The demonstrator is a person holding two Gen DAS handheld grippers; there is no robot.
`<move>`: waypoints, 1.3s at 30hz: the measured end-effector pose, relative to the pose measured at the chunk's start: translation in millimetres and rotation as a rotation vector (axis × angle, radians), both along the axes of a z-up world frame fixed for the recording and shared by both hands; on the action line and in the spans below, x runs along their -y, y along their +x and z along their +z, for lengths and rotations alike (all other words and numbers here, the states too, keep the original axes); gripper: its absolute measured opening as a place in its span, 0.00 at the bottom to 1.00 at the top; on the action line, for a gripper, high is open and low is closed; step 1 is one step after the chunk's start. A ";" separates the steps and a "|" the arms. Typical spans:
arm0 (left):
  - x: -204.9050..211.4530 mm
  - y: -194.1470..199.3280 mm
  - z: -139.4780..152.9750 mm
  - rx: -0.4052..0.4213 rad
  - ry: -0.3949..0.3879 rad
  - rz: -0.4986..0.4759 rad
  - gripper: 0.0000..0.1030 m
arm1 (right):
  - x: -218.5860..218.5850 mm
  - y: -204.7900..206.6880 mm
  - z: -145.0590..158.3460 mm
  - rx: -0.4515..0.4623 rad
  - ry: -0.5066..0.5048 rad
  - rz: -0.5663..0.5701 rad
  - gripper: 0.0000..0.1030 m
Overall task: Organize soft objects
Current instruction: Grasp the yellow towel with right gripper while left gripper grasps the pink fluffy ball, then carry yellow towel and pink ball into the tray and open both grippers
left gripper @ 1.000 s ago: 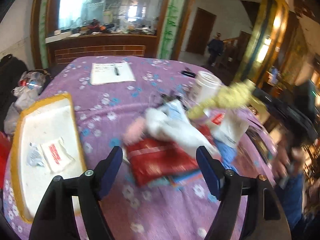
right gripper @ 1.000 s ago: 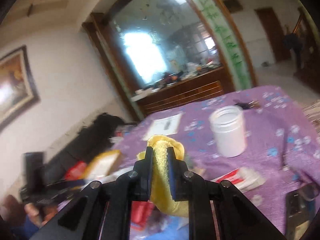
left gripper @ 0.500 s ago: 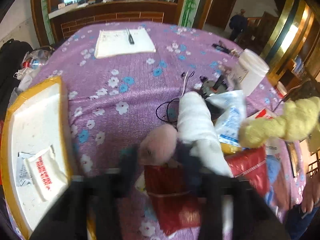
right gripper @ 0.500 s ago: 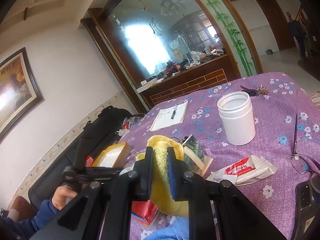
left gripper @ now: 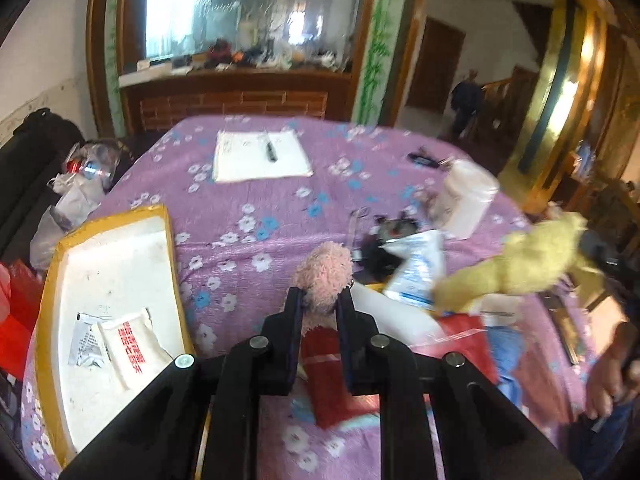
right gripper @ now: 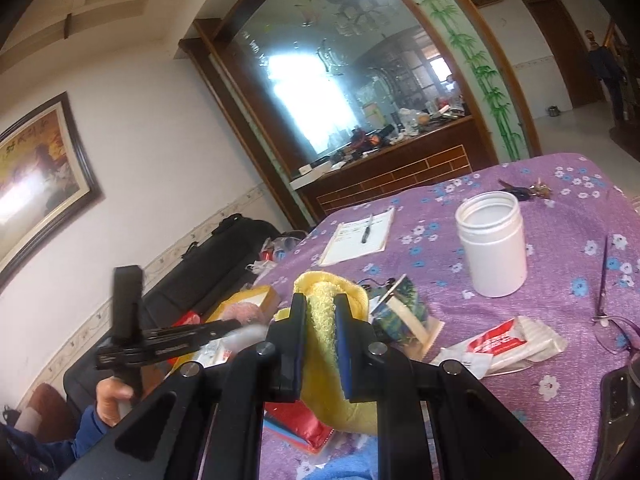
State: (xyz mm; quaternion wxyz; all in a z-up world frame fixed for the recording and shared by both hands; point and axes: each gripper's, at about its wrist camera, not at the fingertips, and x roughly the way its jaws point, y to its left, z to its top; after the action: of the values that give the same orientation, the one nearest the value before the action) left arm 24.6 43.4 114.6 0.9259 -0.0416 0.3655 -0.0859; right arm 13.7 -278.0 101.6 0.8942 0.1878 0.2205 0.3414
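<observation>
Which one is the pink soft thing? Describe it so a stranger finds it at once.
Start at the purple flowered tablecloth and find the yellow-rimmed white foam tray at its left edge. Just right of the tray, the left gripper is shut on a fuzzy pink plush ball. It is the only pink fuzzy thing; the fluffy yellow cloth hangs further right.

Red printed characters run along the white sachet (left gripper: 128, 344) in the yellow-rimmed foam tray (left gripper: 52, 280), too blurred to read; the small grey-printed packet (left gripper: 86, 338) beside it is equally illegible. The red-and-white packet (right gripper: 500, 342) on the purple floral worktop (right gripper: 560, 240) carries white lettering on its red panel, not readable. The framed picture (right gripper: 36, 172) on the wall shows dark calligraphy at its top left, which cannot be made out either.
</observation>
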 end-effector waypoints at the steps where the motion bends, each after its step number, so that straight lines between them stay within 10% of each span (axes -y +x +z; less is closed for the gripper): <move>1: 2.5 -8.1 1.5 0.014 -0.006 -0.009 0.16 | -3.6 -0.4 -0.4 0.000 -0.007 0.012 0.15; 17: -0.4 -54.6 -10.4 0.024 -0.075 -0.046 0.16 | -45.8 -26.5 2.1 0.074 0.010 0.263 0.15; 39: -75.0 -90.6 11.5 0.095 -0.090 0.120 0.16 | -88.4 -51.4 19.2 0.120 -0.047 0.231 0.15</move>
State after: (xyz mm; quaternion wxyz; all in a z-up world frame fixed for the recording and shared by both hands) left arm -65.9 118.4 126.1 0.9428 -0.1010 0.3140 -0.0482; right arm -37.8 -189.6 120.8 0.8648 0.1194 0.1947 0.4472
